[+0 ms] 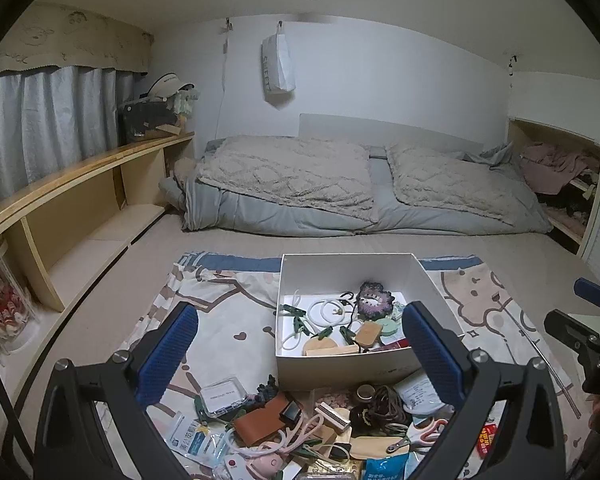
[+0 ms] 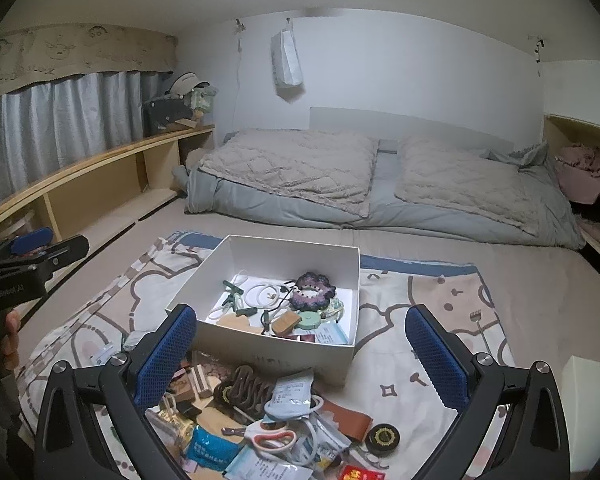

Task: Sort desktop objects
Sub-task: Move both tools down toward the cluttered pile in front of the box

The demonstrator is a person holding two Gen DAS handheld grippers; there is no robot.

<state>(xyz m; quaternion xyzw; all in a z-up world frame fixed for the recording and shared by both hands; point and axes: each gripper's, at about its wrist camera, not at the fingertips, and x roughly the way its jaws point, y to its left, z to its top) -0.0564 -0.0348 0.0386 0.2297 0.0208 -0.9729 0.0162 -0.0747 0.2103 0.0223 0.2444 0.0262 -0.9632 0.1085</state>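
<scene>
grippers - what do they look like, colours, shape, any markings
Both match: the left gripper and right gripper have black curved arms with silver round bolts and blue finger pads with a meshed texture. Seen from the right wrist view, the left gripper's black body carries small white lettering, too blurred to read surely. No sleeve is visible.

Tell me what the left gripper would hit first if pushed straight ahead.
Probably the near wall of the white cardboard box: the open left gripper points at it, above the loose clutter pile. Depth is uncertain.
</scene>
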